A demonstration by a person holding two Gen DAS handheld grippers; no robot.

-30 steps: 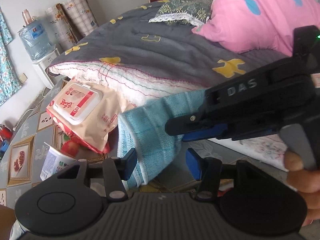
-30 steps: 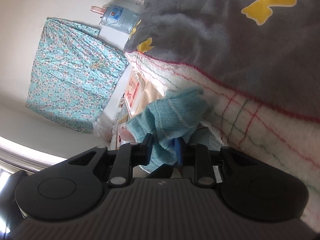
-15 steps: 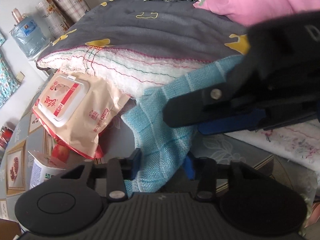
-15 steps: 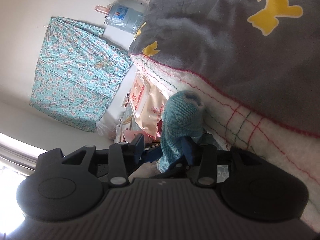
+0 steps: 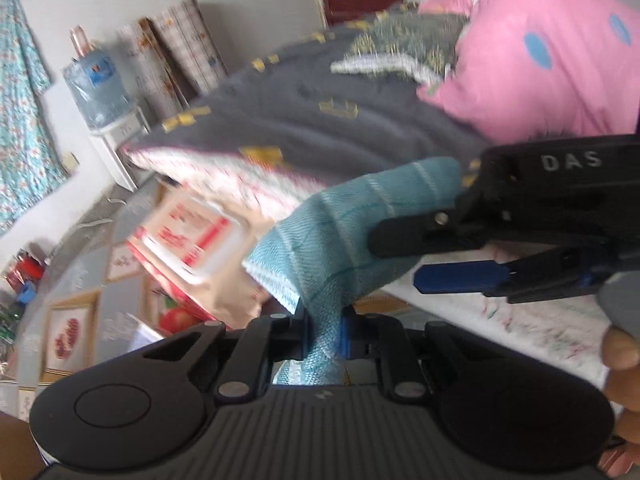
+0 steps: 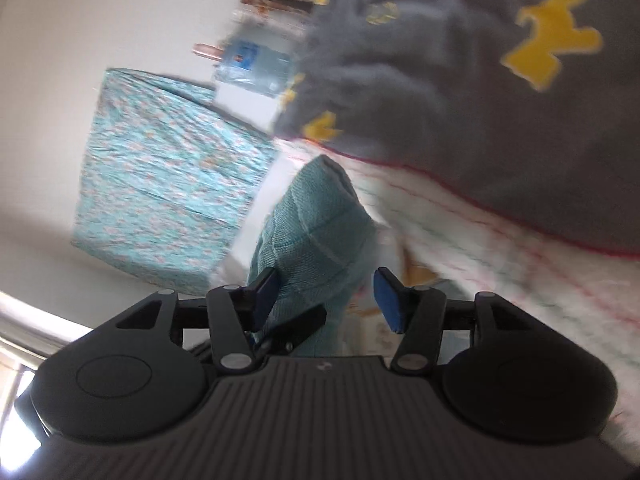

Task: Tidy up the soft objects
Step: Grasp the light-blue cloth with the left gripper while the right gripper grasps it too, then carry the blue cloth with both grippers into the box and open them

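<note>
Two claws meet on one soft teal woven towel (image 5: 352, 236). Low in the left wrist view, the left claw (image 5: 325, 334) has just been closing and now pinches a gathered fold of that towel between its blue pads; a second ago those pads stood apart with the cloth hanging loose between them. At the right of the same view, the right claw (image 5: 404, 256) has just been opening: its black finger lies against the towel, its blue-padded finger stands clear below. In the right wrist view its pads (image 6: 389, 300) are parted, where a second ago they were nipped on the cloth; the towel rises in the middle of the frame, touching only the left pad.

Behind the towel, a grey fleece blanket with yellow shapes (image 5: 320, 136) covers a bed, its white stitched underside showing at the edge. A pink quilt with blue dots (image 5: 540, 60) fills the upper right. At left lies a beige wet-wipe pack with a red-and-white lid (image 5: 196, 244) on a patterned counter (image 5: 72, 308). A blue water jug (image 5: 96, 88) and a turquoise floral curtain (image 5: 20, 120) stand against the wall, upper left.
</note>
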